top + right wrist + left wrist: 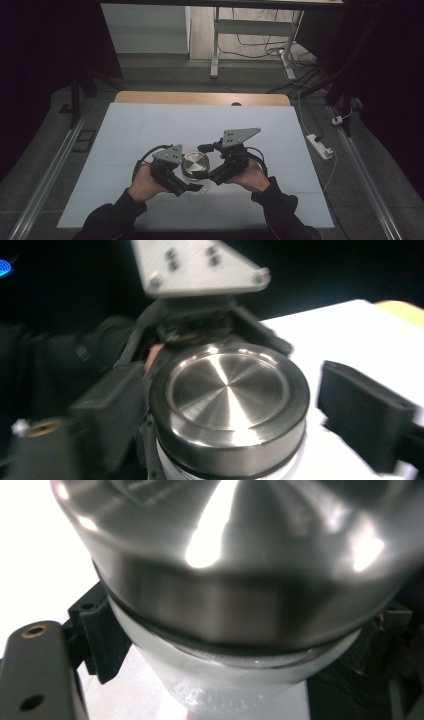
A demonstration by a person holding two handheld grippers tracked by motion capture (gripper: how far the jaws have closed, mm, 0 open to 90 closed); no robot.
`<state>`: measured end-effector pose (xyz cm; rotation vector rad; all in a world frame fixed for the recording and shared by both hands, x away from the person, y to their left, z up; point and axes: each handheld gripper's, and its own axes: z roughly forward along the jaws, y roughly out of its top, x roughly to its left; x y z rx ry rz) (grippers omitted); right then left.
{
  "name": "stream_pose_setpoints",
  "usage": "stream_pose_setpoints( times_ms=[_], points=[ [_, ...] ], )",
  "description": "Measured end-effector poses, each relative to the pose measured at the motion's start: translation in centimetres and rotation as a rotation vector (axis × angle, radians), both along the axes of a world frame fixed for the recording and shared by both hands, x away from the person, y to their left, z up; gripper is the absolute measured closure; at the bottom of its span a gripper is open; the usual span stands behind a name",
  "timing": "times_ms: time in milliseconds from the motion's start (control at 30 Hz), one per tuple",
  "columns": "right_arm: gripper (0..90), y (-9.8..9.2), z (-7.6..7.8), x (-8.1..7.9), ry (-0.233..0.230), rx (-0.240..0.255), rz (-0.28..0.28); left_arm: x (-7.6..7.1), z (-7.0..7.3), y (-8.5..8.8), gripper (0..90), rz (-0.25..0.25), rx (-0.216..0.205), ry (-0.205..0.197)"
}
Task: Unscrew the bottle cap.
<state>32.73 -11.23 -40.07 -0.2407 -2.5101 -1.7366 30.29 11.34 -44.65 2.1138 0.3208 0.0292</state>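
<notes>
Jar [192, 172] is pinched firmly by left gripper [192, 186] fingers; right gripper [212, 175] fingers, spread around lid [229, 405], are best closed squarely before twisting.

Your high view looks forward and down from above your side of the table [150, 125], well back from the jar [195, 165]. Your left gripper view sits right against the jar [220, 645], looking up along it. Your right gripper view looks down on the jar [227, 395]. All three share it.
</notes>
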Motion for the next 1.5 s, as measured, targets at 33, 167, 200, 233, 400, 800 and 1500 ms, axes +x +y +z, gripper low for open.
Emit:
stream_pose_setpoints(
  times_ms=[33, 167, 200, 233, 400, 800, 1500],
  points=[
    [8.1, 0.0, 0.2, 0.0, 0.009, -0.004, -0.033, 0.1, 0.0, 0.0, 15.6, 0.033, 0.004, 0.003],
    [6.6, 0.6, 0.7, -0.7, -0.041, -0.068, -0.226, 0.2, 0.0, -0.1, 15.5, 0.165, 0.029, 0.008],
    [6.6, 0.6, 0.7, -0.7, -0.041, -0.068, -0.226, 0.2, 0.0, -0.2, 15.5, 0.190, 0.041, 0.005],
    [6.6, 1.0, 0.7, -1.0, -0.047, -0.078, -0.260, 0.1, 0.0, -0.3, 15.6, 0.209, 0.045, 0.006],
    [13.5, 2.6, 0.0, -2.2, -0.114, -0.132, -0.372, -0.3, 0.1, -1.2, 15.6, 0.254, 0.073, -0.008],
    [19.8, 1.4, 0.2, -1.4, -0.077, -0.075, -0.175, -0.2, 0.3, -0.4, 15.5, 0.056, 0.025, 0.001],
    [7.9, 0.6, -0.2, -0.4, -0.012, -0.014, 0.039, 0.0, -0.1, -0.1, 15.5, -0.066, -0.010, 0.012]
  ],
)
